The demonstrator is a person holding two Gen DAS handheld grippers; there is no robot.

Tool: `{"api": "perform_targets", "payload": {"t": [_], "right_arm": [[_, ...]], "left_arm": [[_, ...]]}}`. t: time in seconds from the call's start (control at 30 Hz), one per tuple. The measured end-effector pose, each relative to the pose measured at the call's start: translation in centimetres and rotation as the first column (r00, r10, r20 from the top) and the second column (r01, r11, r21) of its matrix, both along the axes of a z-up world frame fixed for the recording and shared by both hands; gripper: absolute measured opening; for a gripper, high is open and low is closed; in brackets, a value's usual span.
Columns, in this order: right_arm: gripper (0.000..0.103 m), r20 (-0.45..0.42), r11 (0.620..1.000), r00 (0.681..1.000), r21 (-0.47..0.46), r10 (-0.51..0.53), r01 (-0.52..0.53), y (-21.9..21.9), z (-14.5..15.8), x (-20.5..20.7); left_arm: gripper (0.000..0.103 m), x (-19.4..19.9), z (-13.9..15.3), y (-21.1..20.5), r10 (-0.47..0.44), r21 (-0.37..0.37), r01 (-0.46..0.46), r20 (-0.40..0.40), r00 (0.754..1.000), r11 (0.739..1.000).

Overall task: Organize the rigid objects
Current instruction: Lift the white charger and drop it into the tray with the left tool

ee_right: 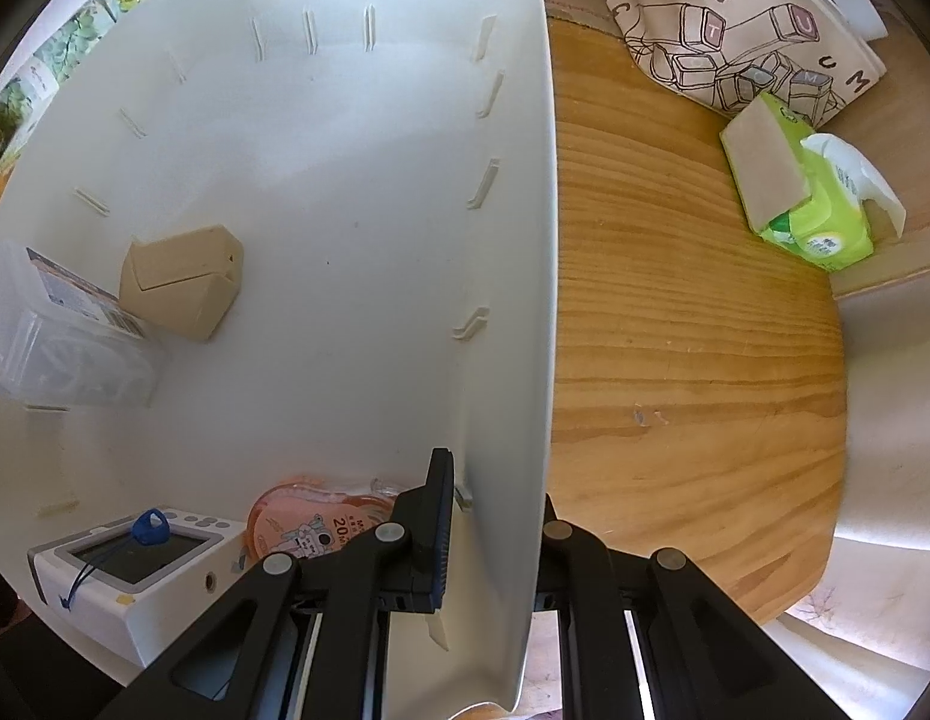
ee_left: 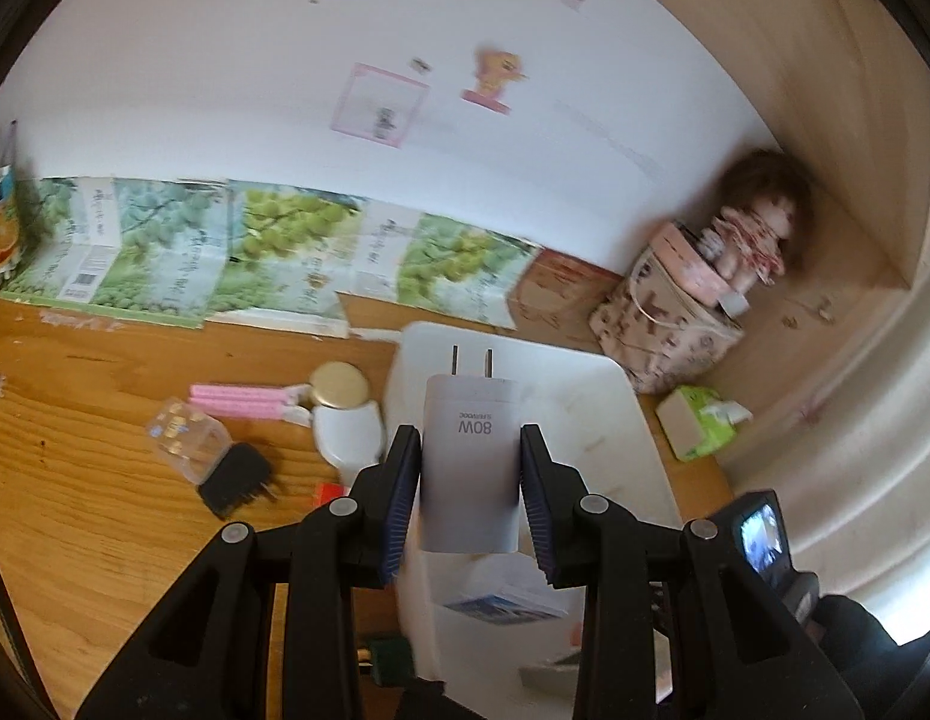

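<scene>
wooden desk [ee_left: 75, 480] cluttered: left gripper [ee_left: 470, 468] clamps white 80w charger [ee_left: 470, 450], prongs at 12 o'clock, above white bin [ee_right: 543, 240] for drop-in, right gripper [ee_right: 495, 546] pinches bin's wall to steady it.

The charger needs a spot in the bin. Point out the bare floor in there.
The white bin has a bare floor across its middle and far end, between the beige box and the right wall. The near end is crowded: white device, orange tape case.
</scene>
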State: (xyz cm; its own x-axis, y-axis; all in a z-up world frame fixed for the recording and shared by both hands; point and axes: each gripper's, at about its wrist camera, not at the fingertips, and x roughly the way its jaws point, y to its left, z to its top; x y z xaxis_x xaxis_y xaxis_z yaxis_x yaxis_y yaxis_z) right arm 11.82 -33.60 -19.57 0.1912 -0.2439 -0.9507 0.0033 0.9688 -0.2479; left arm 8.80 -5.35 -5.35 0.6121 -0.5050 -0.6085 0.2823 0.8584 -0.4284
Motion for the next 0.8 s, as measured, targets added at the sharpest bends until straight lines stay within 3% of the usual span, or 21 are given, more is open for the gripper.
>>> {"api": "perform_targets", "payload": {"t": [0.33, 0.57, 0.8], "right_arm": [[0.015, 0.022, 1.0, 1.0, 0.0, 0.01, -0.01, -0.2, 0.1, -0.4], [0.015, 0.039, 1.0, 0.999, 0.005, 0.026, -0.026, -0.1, 0.4, -0.9], [0.015, 0.041, 0.999, 0.998, -0.008, 0.045, -0.045, 0.4, 0.4, -1.3]], "left_arm": [[0.036, -2.4, 0.1, -4.6, -0.149, 0.033, 0.149, -0.015, 0.989, 0.988], [0.036, -4.2, -0.6, -8.3, -0.28, 0.057, 0.282, -0.045, 0.959, 0.958], [0.032, -5.4, -0.7, -10.0, -0.334, 0.057, 0.337, -0.054, 0.941, 0.94]]}}
